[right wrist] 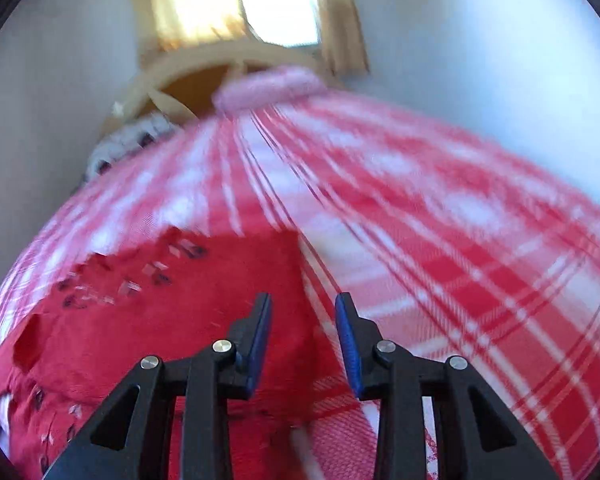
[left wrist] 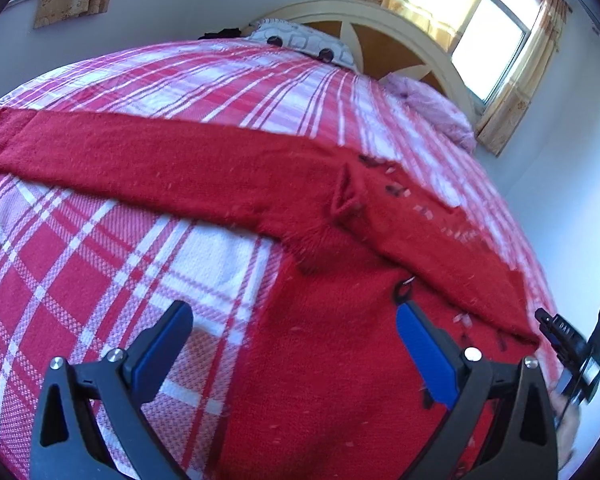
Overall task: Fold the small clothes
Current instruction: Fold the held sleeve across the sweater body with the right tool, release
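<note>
A red knit sweater (left wrist: 332, 360) lies on the red-and-white plaid bedspread (left wrist: 80, 264), one sleeve (left wrist: 140, 156) stretched out to the left and the other folded across its body. My left gripper (left wrist: 296, 320) is wide open above the sweater's left side, holding nothing. My right gripper (right wrist: 303, 312) is partly open over the sweater's right edge (right wrist: 204, 312), holding nothing; that view is blurred. The right gripper also shows at the right edge of the left wrist view (left wrist: 572, 344).
A cream wooden headboard (left wrist: 384, 24) stands at the far end with a patterned pillow (left wrist: 304, 40) and a pink pillow (left wrist: 432, 108). Curtained windows (left wrist: 496, 40) are behind. White walls flank the bed.
</note>
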